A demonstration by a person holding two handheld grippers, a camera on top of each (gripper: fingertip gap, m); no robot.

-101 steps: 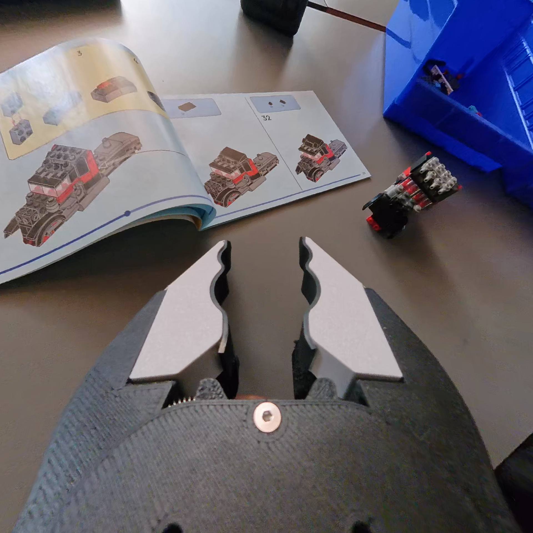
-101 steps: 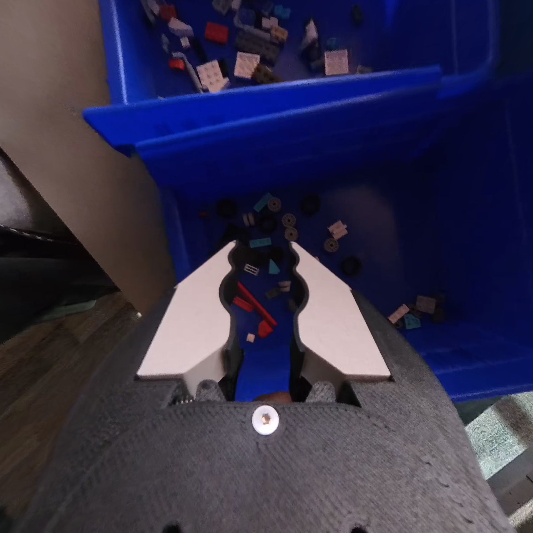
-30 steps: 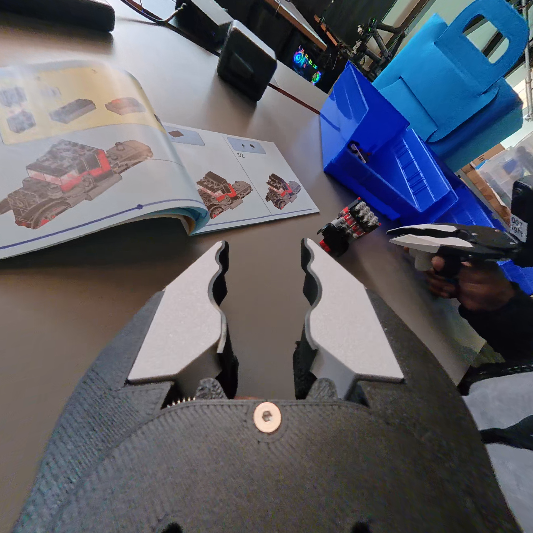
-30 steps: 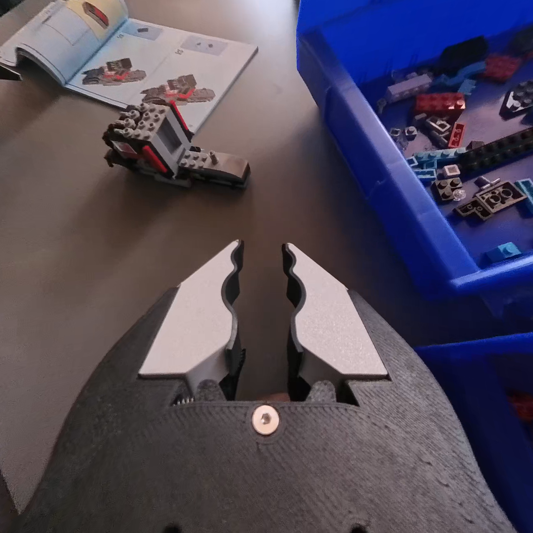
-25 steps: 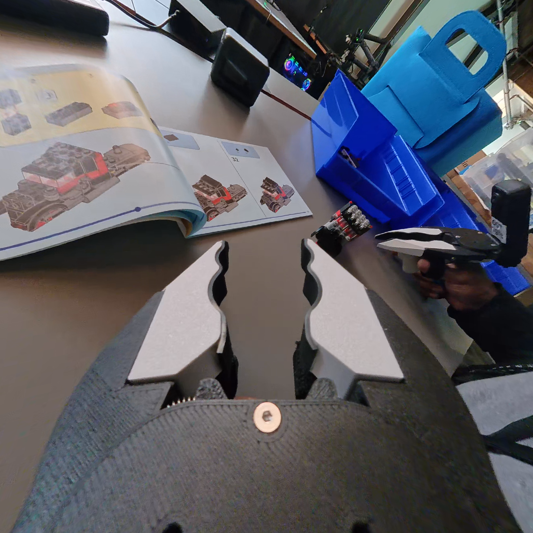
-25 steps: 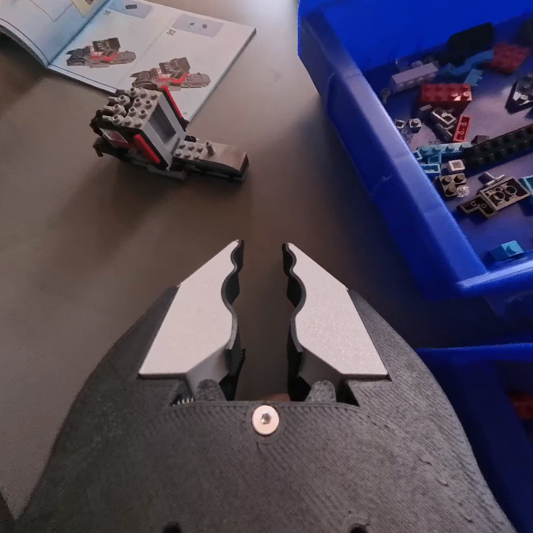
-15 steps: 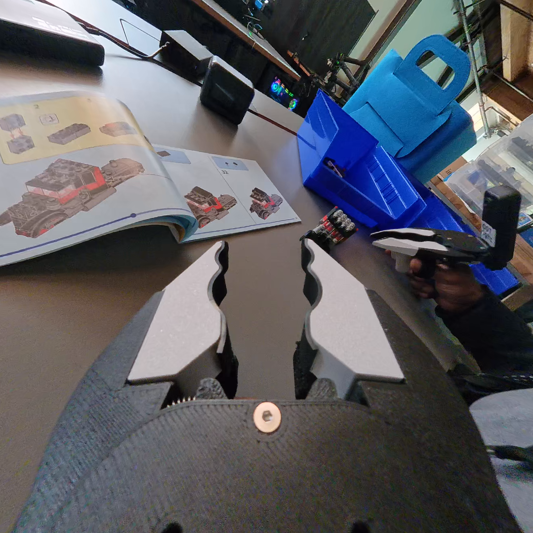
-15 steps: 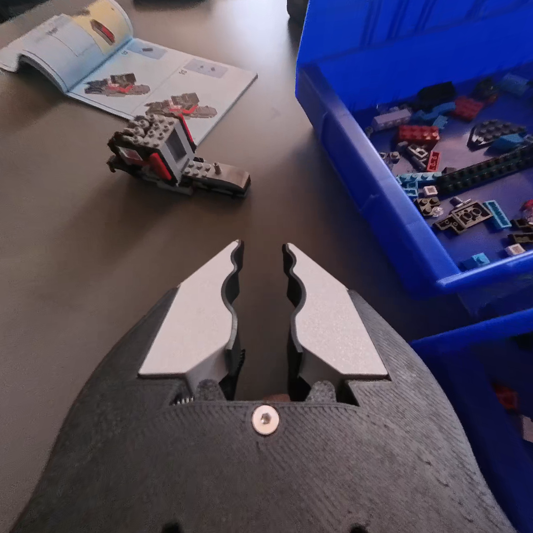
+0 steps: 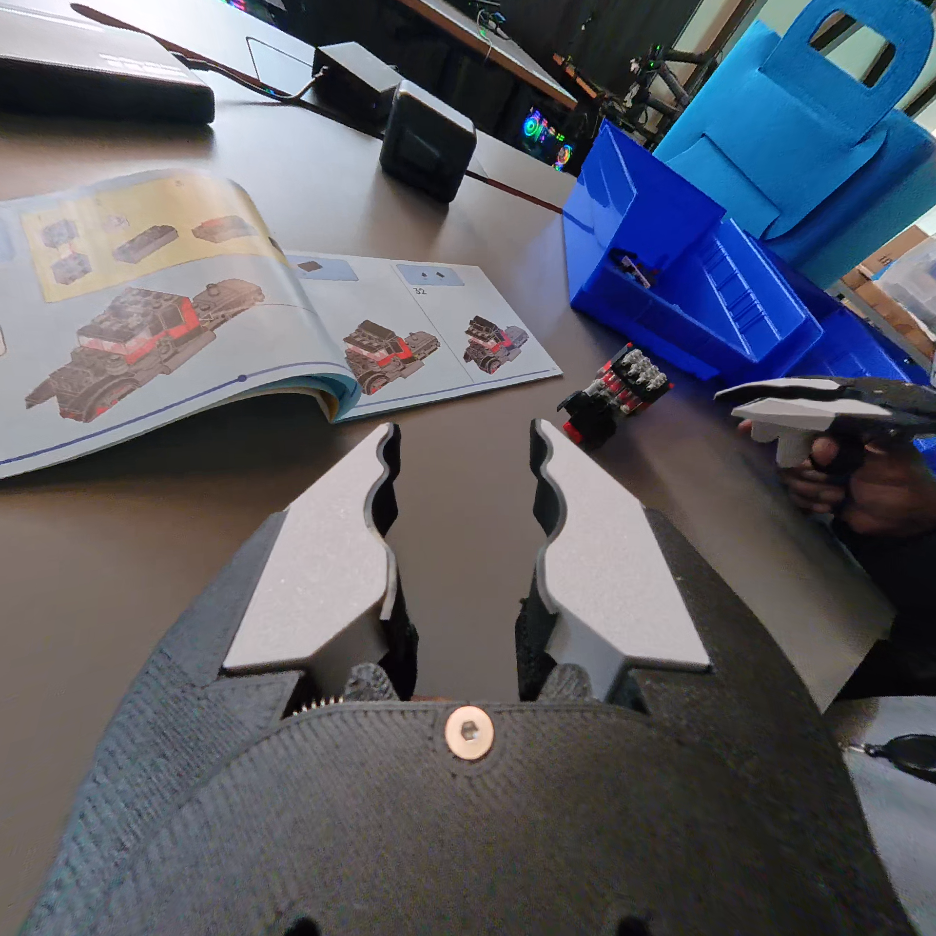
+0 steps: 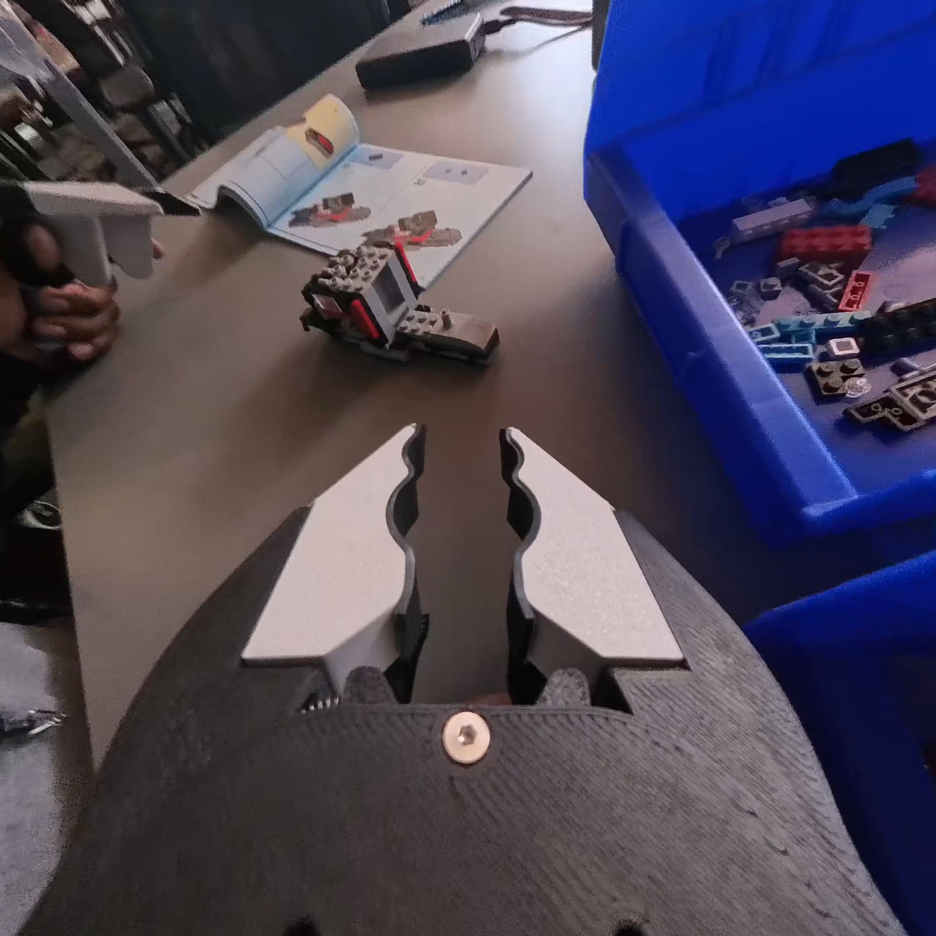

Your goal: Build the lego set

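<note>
A partly built lego truck (image 10: 395,314) in black, grey and red lies on the dark table; it also shows in the left wrist view (image 9: 615,400). My left gripper (image 9: 462,433) is open and empty, low over the table, short of the open instruction booklet (image 9: 202,314). My right gripper (image 10: 462,435) is open a little and empty, above the table in front of the truck. A blue bin (image 10: 709,314) of loose bricks (image 10: 830,324) stands to its right. The right gripper also shows in the left wrist view (image 9: 729,405), the left one in the right wrist view (image 10: 172,205).
The booklet (image 10: 364,187) lies beyond the truck. A black cube (image 9: 428,139), a flat black box (image 9: 101,83) and a cable sit at the back. More blue bins (image 9: 684,283) and a blue felt bag (image 9: 810,126) stand at right. A second bin (image 10: 861,709) is near right. My right fingertips sit around 30 cm from my left ones. About 30 cm separates my left fingertips from the black cube (image 9: 428,139).
The right gripper came out of the lower bin to over the table, facing the truck, then tilted up. The left gripper pulled back and tilted up. Both stayed open and empty.
</note>
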